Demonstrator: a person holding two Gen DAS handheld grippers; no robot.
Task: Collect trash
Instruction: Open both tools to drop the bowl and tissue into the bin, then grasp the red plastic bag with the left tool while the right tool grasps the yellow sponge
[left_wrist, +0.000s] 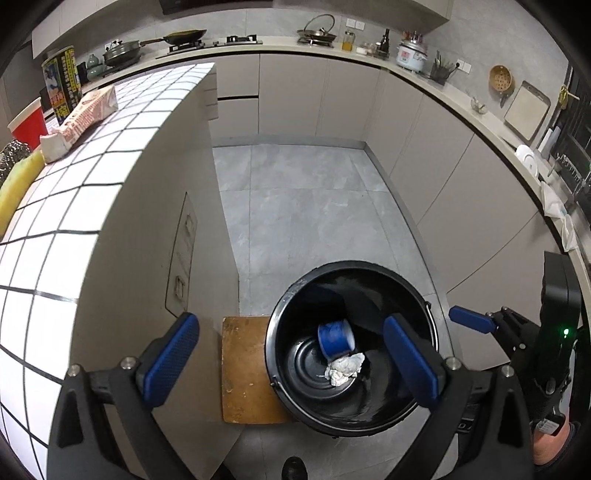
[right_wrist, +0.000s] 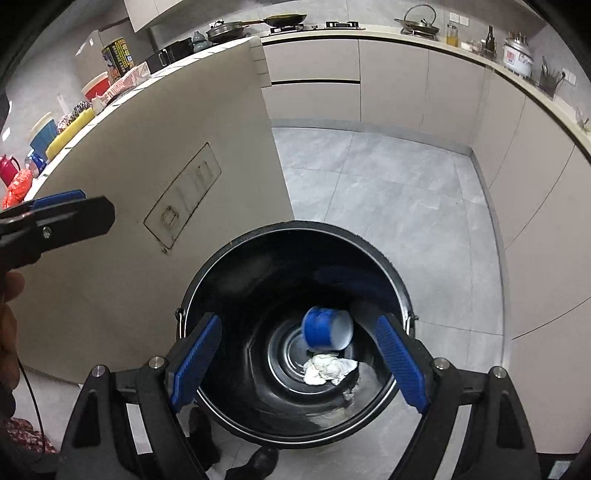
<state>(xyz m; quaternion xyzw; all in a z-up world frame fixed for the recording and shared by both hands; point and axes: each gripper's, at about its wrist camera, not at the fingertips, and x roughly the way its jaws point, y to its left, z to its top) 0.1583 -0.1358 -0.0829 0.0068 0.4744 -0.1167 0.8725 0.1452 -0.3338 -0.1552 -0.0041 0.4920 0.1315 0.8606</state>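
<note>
A black bucket (left_wrist: 351, 264) stands on the grey floor beside the island cabinet. Inside it, a blue cup (left_wrist: 335, 338) lies on its side above a crumpled white paper wad (left_wrist: 345, 371). My left gripper (left_wrist: 291, 360) hangs over the bucket's left rim, open, with nothing between its pads. At the right edge of the left wrist view, the other tool shows one blue finger (left_wrist: 469, 320). My right gripper (right_wrist: 299, 363) is open directly above the bucket (right_wrist: 295, 226), framing the cup (right_wrist: 327, 328) and paper (right_wrist: 328, 369) far below.
A wooden board (left_wrist: 245, 369) lies on the floor against the bucket's left side. The white-tiled island top (left_wrist: 92, 192) carries a carton (left_wrist: 79, 122), a printed tin (left_wrist: 62, 79), a red cup and a yellow sponge. Cabinets line the back and right. Dark shoes (right_wrist: 258, 461) are below the bucket.
</note>
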